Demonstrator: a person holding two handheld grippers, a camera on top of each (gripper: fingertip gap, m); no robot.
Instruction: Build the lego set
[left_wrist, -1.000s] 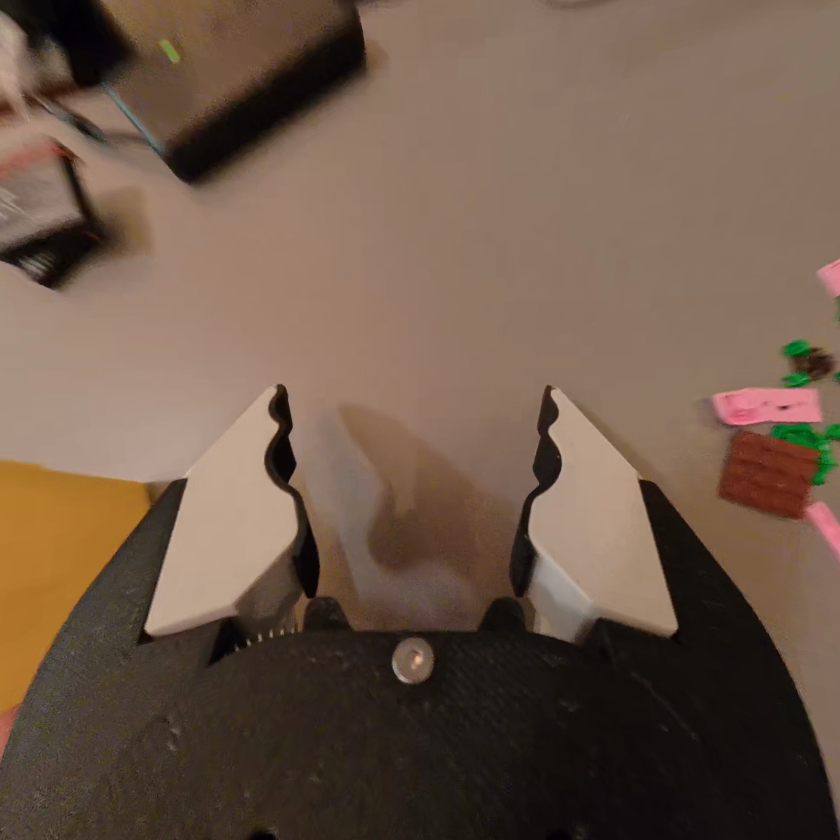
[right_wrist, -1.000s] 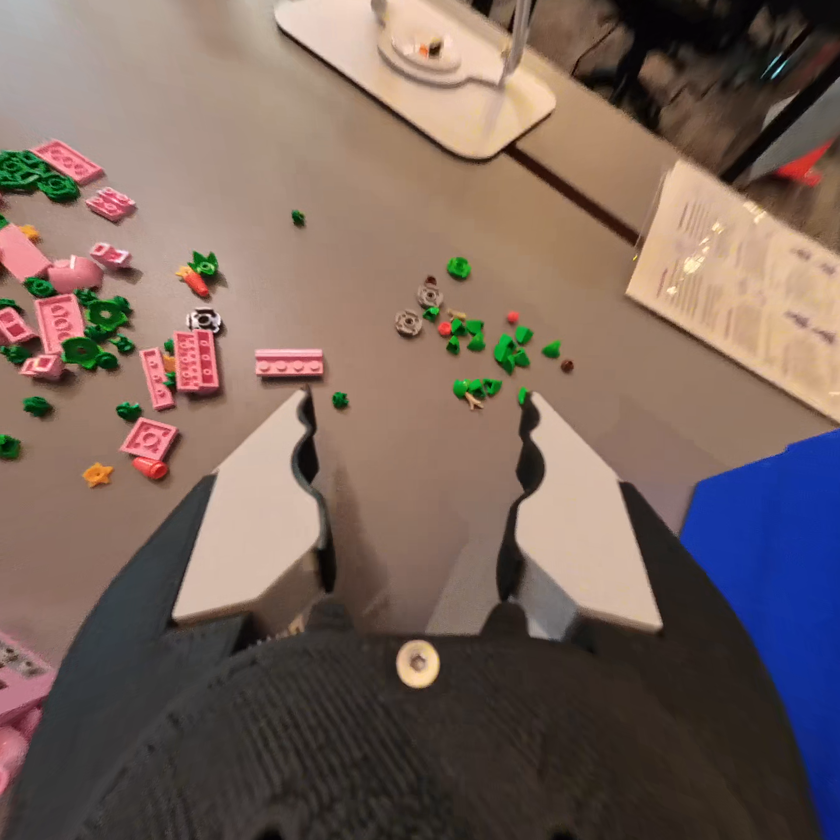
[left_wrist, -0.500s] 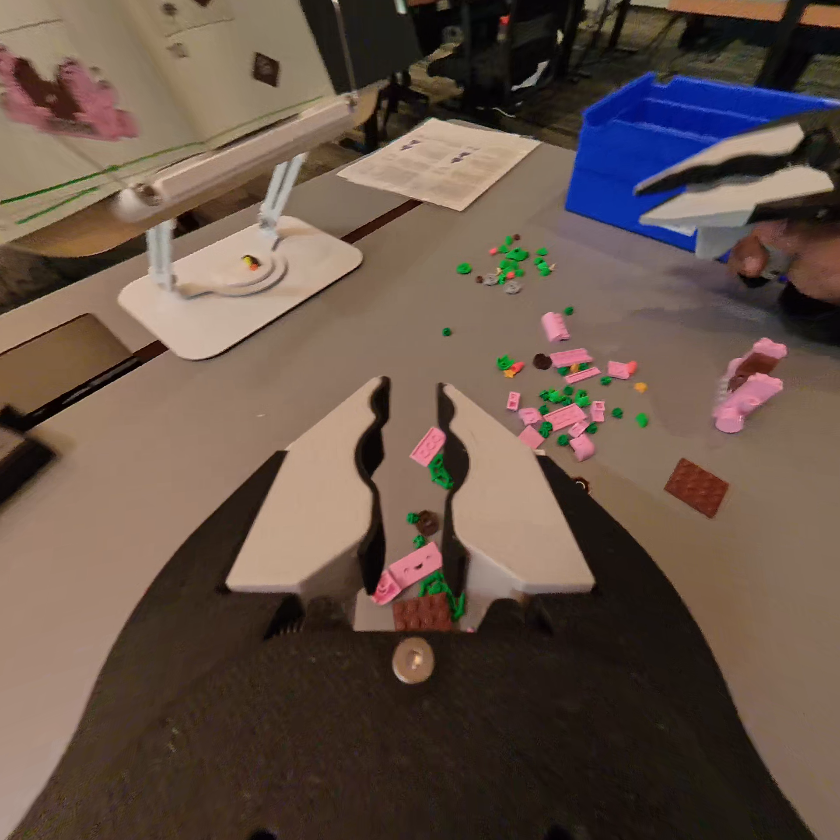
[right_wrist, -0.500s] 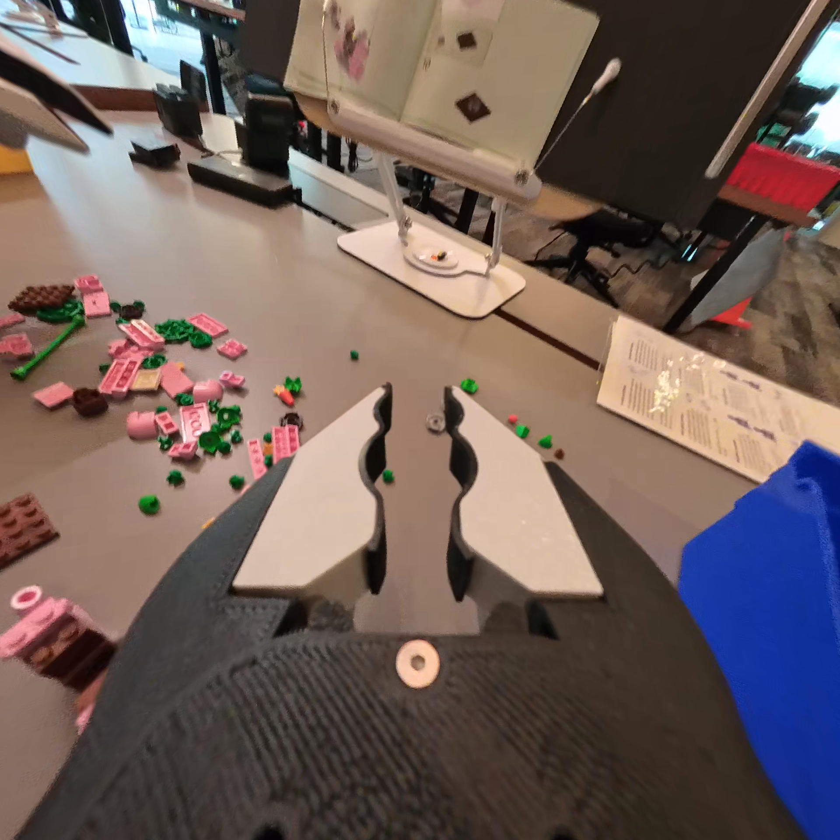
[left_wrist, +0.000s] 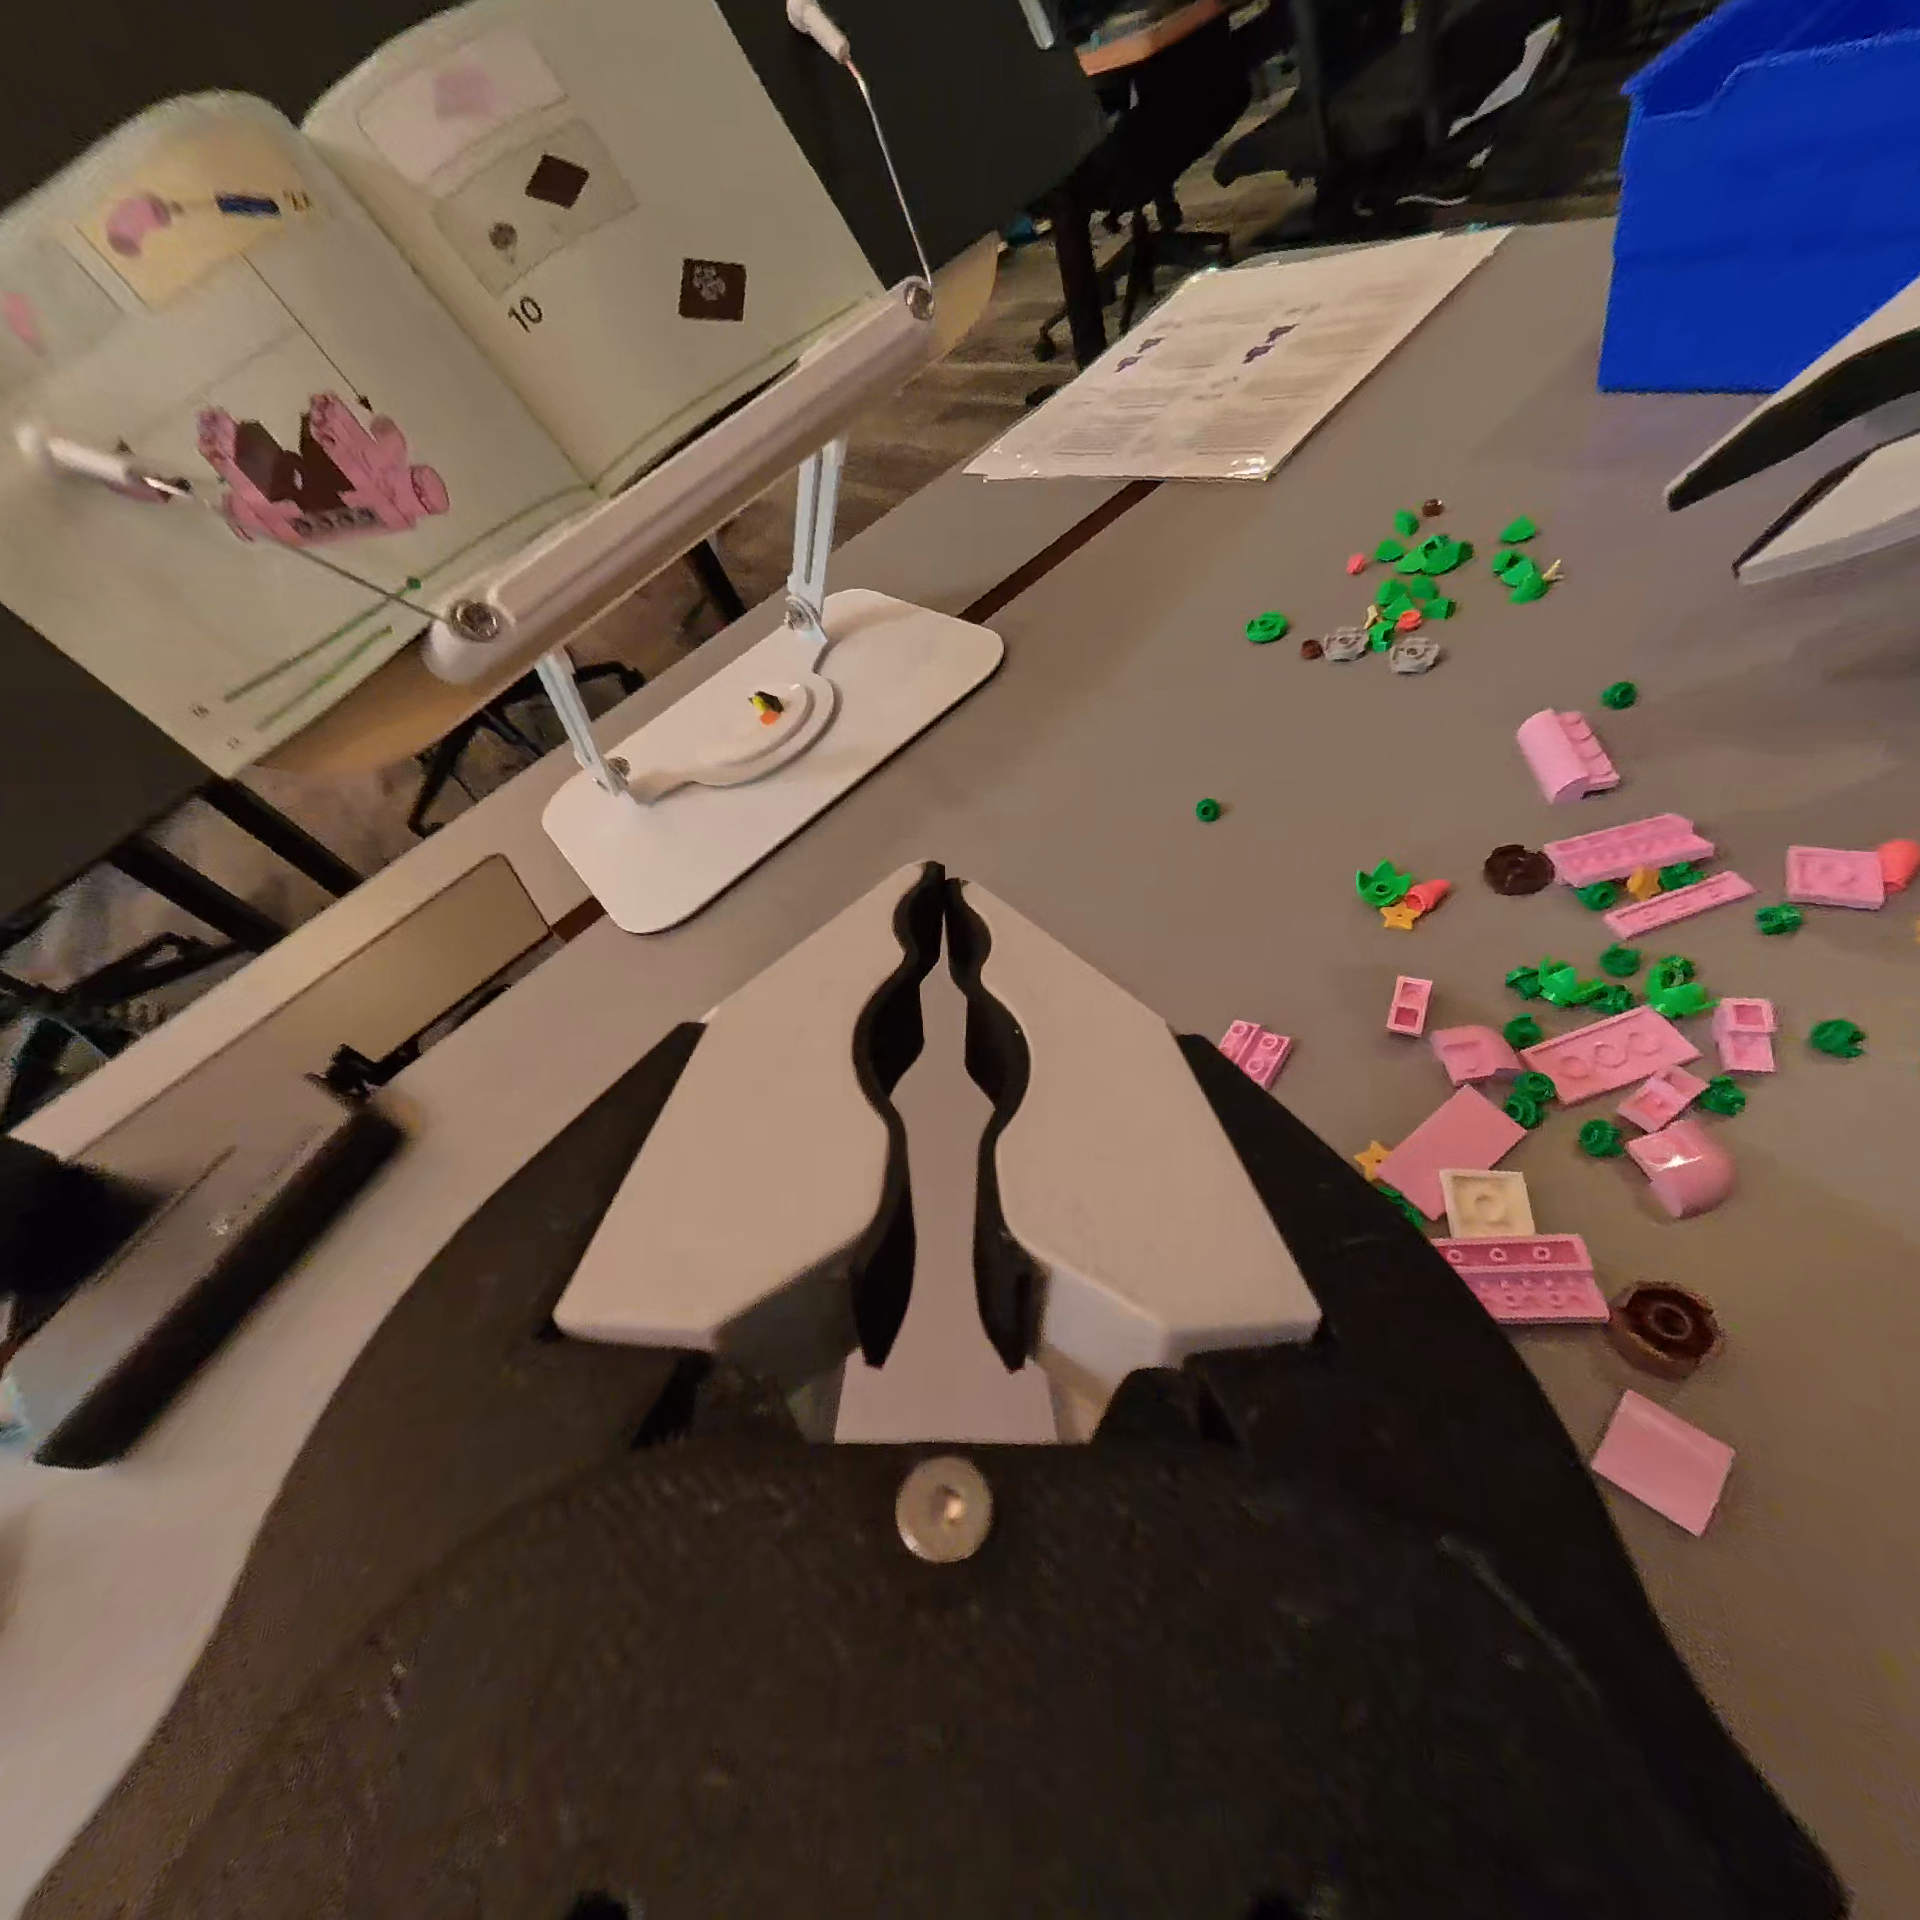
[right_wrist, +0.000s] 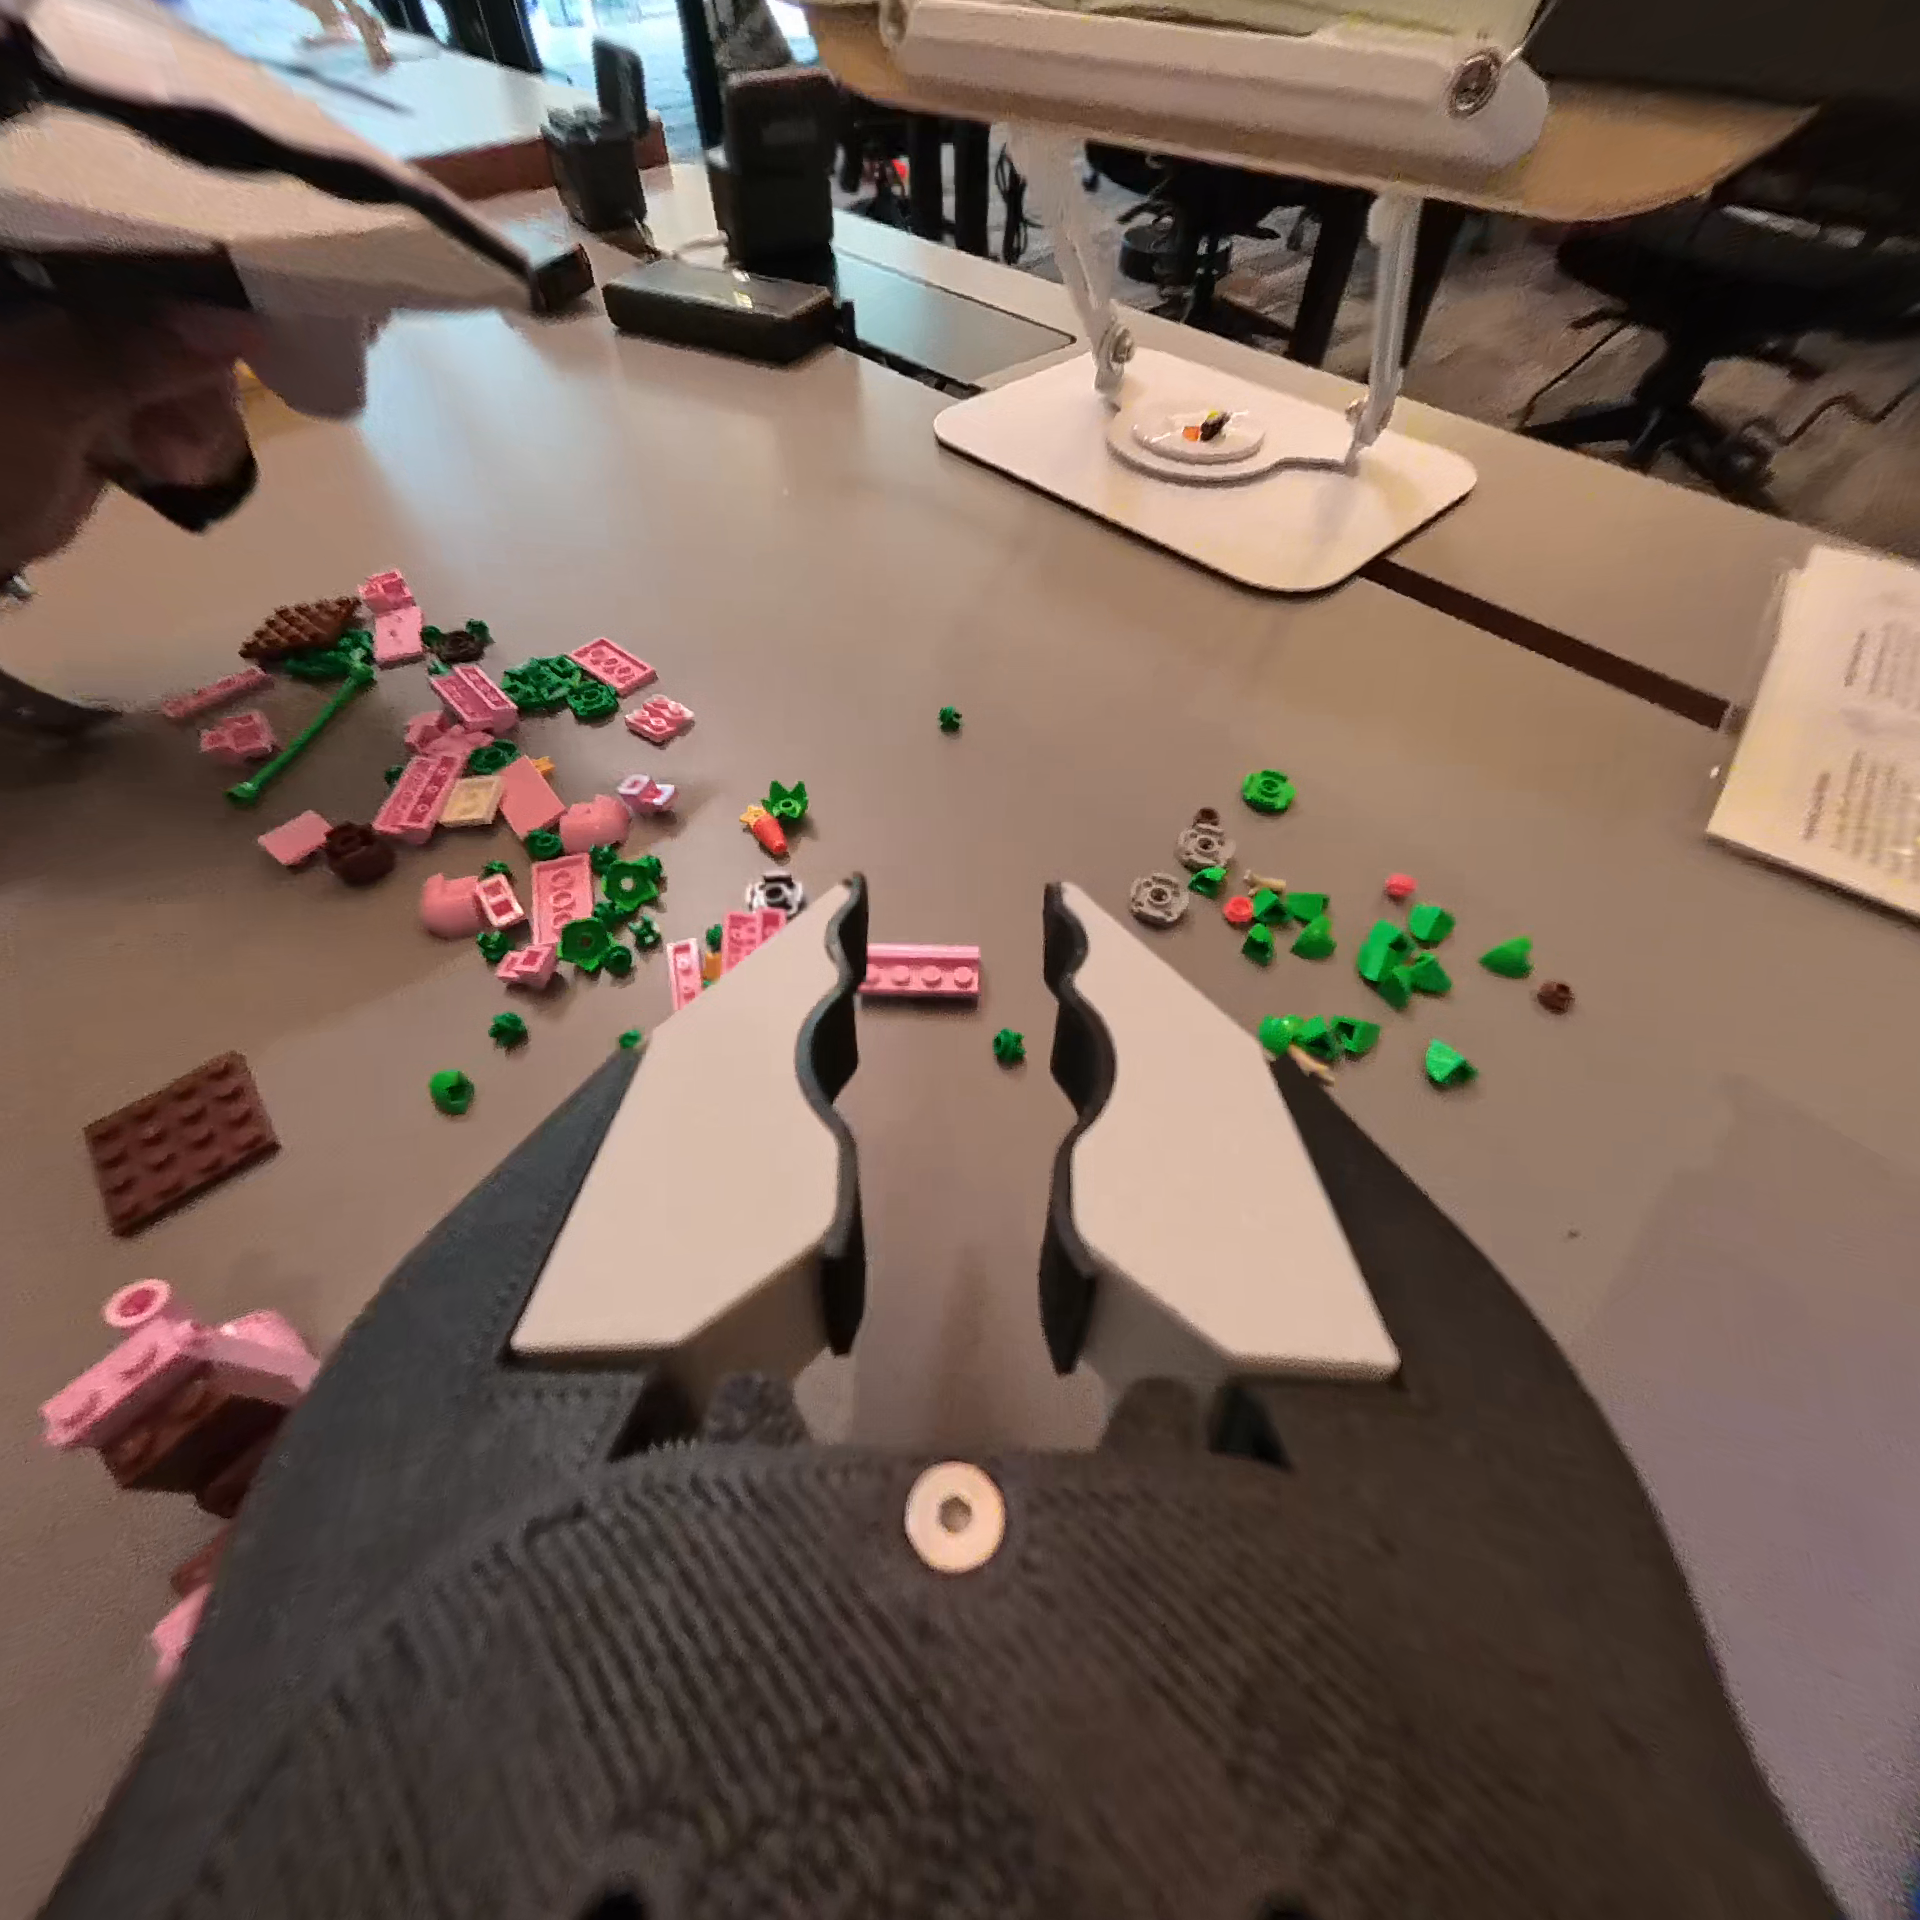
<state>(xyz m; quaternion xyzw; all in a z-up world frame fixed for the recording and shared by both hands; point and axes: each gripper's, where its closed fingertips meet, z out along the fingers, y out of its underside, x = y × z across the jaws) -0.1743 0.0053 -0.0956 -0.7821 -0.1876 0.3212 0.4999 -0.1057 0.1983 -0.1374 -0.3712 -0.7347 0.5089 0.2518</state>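
Loose pink, green and brown lego pieces (left_wrist: 1605, 1055) lie scattered on the grey table to the right of my left gripper (left_wrist: 943, 883), which is shut and empty above the table. My right gripper (right_wrist: 954, 902) is open and empty, held above a pink plate (right_wrist: 925, 971) and a small green piece (right_wrist: 1008, 1044). A brown plate (right_wrist: 179, 1138) lies to its left, and a partly built pink and brown model (right_wrist: 171, 1387) sits at the lower left. The right gripper also shows in the left wrist view (left_wrist: 1829, 457); the left one shows in the right wrist view (right_wrist: 260, 223).
An open instruction booklet (left_wrist: 395, 343) rests on a white stand (left_wrist: 790, 748) at the back of the table. A printed sheet (left_wrist: 1236, 364) and a blue bin (left_wrist: 1756, 208) are at the far right. A black device (left_wrist: 208, 1247) lies left. Small green cones (right_wrist: 1382, 966) lie right. Spacing between my two grippers at the tips: around 20 cm. From my left tips it is roughly 30 cm to the black device (left_wrist: 208, 1247); from my right, 50 cm. Seen from the right wrist view (right_wrist: 699, 294) as well.
My left gripper has closed fully from wide open and swung up to face the booklet. My right gripper narrowed, then opened partway and tilted down toward the pieces.
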